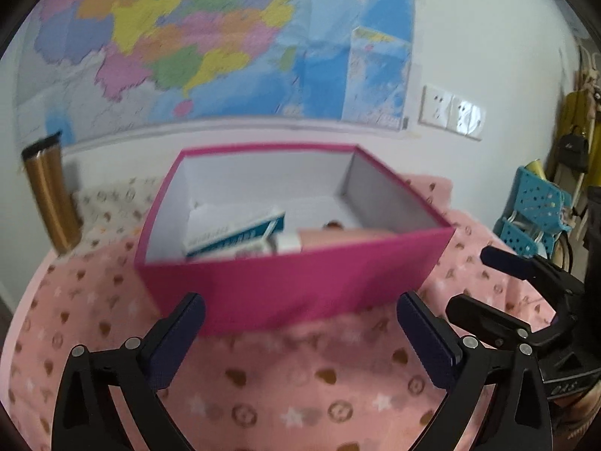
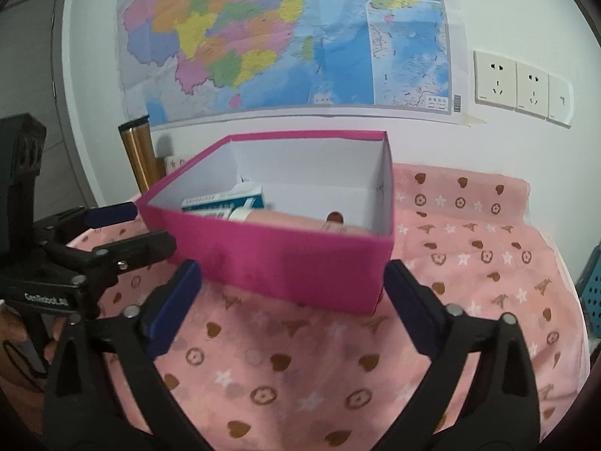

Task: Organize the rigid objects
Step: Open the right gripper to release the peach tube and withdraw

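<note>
Two claws hang open and empty over a counter draped in a pink cloth printed with hearts, stars and flowers [image 2: 469,263]. Between and just beyond them sits an open magenta cardboard box with a white lining [image 1: 293,282], resting on the cloth. The left claw [image 1: 300,323] spreads its dark blue pads wide before the box's near wall, apart from it; the right claw [image 2: 293,293] does the same from its own side, one pad close by the box's near corner. Inside the box, toward its left, lies a white and teal carton [image 2: 225,201], with a pale pink cylindrical bottle with a white cap [image 2: 300,223] lying along the near wall, touching or nearly touching the carton; the view is too soft to say which. A tall gold metal tumbler with a black lid [image 1: 50,195] stands beyond the box's left side, below a coloured wall map [image 2: 263,37]
</note>
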